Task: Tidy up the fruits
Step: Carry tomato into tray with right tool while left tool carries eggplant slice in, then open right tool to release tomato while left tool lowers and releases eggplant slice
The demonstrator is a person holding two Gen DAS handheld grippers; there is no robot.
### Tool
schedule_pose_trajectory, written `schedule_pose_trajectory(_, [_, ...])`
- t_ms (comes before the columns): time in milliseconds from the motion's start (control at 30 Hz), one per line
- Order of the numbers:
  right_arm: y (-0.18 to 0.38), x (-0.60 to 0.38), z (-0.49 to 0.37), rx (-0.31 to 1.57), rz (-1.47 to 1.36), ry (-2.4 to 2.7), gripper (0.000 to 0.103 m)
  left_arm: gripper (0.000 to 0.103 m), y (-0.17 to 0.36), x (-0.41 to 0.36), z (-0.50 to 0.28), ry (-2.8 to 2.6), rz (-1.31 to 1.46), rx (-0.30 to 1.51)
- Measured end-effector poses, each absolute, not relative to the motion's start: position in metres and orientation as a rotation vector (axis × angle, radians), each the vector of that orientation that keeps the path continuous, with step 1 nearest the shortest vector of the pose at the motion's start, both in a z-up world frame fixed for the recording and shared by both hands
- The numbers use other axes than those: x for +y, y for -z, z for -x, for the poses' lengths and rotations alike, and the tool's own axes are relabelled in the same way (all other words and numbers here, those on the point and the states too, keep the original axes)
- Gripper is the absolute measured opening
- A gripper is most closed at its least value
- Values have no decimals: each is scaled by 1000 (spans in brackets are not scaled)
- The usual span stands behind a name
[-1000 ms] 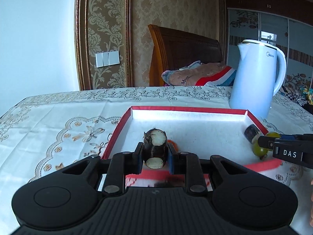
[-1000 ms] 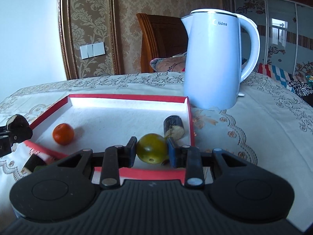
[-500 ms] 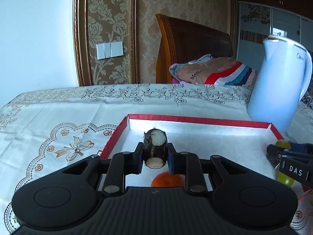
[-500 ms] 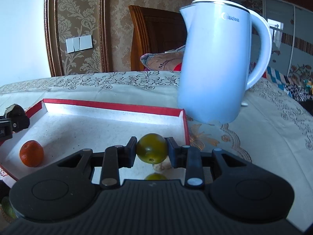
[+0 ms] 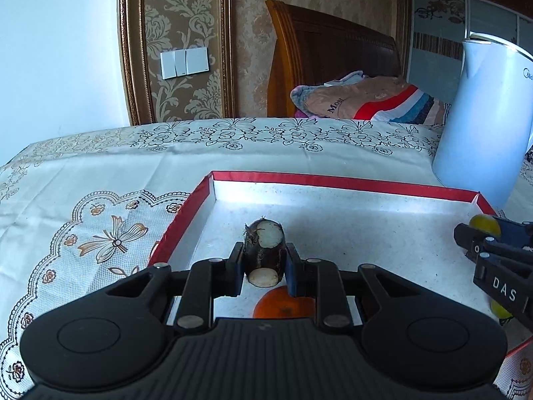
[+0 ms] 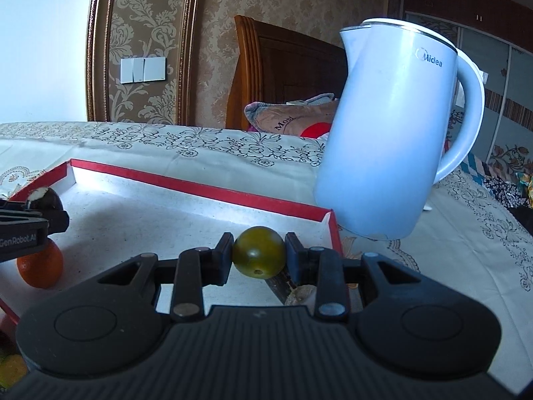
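Observation:
My left gripper (image 5: 263, 260) is shut on a dark brown peeled water chestnut (image 5: 265, 250), held above the white floor of a red-rimmed tray (image 5: 333, 180). An orange (image 5: 283, 305) lies in the tray just under and behind that grip. My right gripper (image 6: 258, 256) is shut on a green round fruit (image 6: 259, 256) over the tray's (image 6: 200, 186) right side. A second dark chestnut piece (image 6: 289, 288) lies under the right fingers. In the right wrist view the orange (image 6: 40, 266) sits below the left gripper's tip (image 6: 50, 220).
A white electric kettle (image 6: 389, 133) stands on the lace tablecloth (image 5: 83, 226) just past the tray's far right corner. Some yellow-green fruit (image 6: 10, 370) shows at the lower left outside the tray. A wooden headboard and folded blanket lie beyond the table.
Both grippers have moved forward over the tray with their fruits still held. The orange now lies under the left gripper, and the kettle looks closer to the right one.

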State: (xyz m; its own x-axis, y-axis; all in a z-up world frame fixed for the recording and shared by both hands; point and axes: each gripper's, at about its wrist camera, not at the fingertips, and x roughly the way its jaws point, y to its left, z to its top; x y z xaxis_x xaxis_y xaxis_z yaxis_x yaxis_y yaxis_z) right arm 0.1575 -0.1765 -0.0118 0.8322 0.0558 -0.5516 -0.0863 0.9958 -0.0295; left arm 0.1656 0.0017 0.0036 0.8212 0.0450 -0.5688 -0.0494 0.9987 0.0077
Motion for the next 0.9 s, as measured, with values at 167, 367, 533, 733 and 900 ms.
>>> schedule_pose_trajectory(167, [13,-171,-152,582,40,-139,31,24,-1,2,-167,-58,4,616])
schedule_pose_trajectory(367, [22,-167,-159,644,35,-159,31,24,-1,2,-167,-62,7,616])
schedule_pose_trajectory(533, [22,-170,-157,639,25,-149,31,24,-1,-1,-166,-65,-4,611])
schedule_pose_trajectory(733, [21,-172,-156,630,13,-140,52,24,-1,-1,-164,-68,-10,603])
schedule_pose_trajectory(900, [20,-171,-154,624,21,-136,60,24,-1,-3,-160,-76,-29,591])
